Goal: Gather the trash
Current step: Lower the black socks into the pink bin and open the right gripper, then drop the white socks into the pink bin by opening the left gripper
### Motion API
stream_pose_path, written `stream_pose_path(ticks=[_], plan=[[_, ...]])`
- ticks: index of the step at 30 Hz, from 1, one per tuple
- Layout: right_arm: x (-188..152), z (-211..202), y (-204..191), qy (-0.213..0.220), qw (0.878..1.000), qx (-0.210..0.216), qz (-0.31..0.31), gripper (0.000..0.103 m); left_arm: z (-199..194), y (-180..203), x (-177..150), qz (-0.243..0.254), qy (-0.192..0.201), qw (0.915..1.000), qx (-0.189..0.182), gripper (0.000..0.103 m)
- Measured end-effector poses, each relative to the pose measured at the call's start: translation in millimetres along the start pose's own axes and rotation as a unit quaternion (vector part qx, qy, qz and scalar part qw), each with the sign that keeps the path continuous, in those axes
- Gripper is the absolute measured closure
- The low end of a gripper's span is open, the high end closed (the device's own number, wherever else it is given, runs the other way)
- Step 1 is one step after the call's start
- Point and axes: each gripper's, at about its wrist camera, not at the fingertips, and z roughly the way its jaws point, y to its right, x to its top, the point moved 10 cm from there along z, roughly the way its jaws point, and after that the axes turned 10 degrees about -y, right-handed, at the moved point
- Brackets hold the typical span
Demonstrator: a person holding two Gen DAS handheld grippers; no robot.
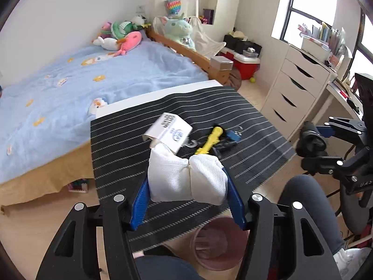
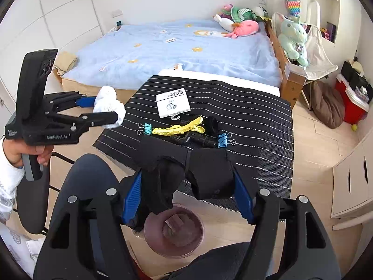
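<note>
1. A bedroom with a pale wood floor: a low table under a black striped mat [image 2: 244,126] stands against the foot of a blue bed [image 2: 177,46].
2. Nearest, below the mat's front edge, a translucent pink bin [image 2: 173,231] sits on the floor, partly hidden by the right gripper [image 2: 186,182], whose blue pads clamp a black wad [image 2: 205,175]. What lies inside the bin is hard to make out.
3. Left of the mat, the left gripper [image 1: 187,182] pinches a white cloth bundle [image 1: 186,179] between its pads, held in the air.
4. On the mat lie a yellow hair clip [image 2: 179,128], blue binder clips [image 2: 223,140] and a dark object half covered by the clip.
5. Farther on the mat lies a white sock card [image 2: 173,102].
</note>
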Motion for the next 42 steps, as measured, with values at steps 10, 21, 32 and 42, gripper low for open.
stream_pose_path(ticks=[10, 21, 32, 42], plan=[[-22.5, -13.7, -17.3, 0.000, 1.000, 0.008, -0.015, 0.034, -14.6, 40.6, -27.0, 0.019, 0.005, 0.9994, -0.028, 0.046], [-53.6, -12.5, -39.5, -0.020, 0.999, 0.024, -0.028, 0.034, -37.7, 44.6, -49.6, 0.008, 0.017, 0.9995, -0.025, 0.046], [-62.2, -12.0, -49.5, -0.023, 0.998, 0.047, -0.022, 0.007, -44.3, 43.7, -53.1, 0.004, 0.021, 0.9995, -0.022, 0.046], [-64.4, -15.2, -35.8, -0.023, 0.999, 0.034, 0.007, 0.005, -44.3, 50.9, -56.0, 0.012, 0.016, 0.9994, -0.026, 0.046]])
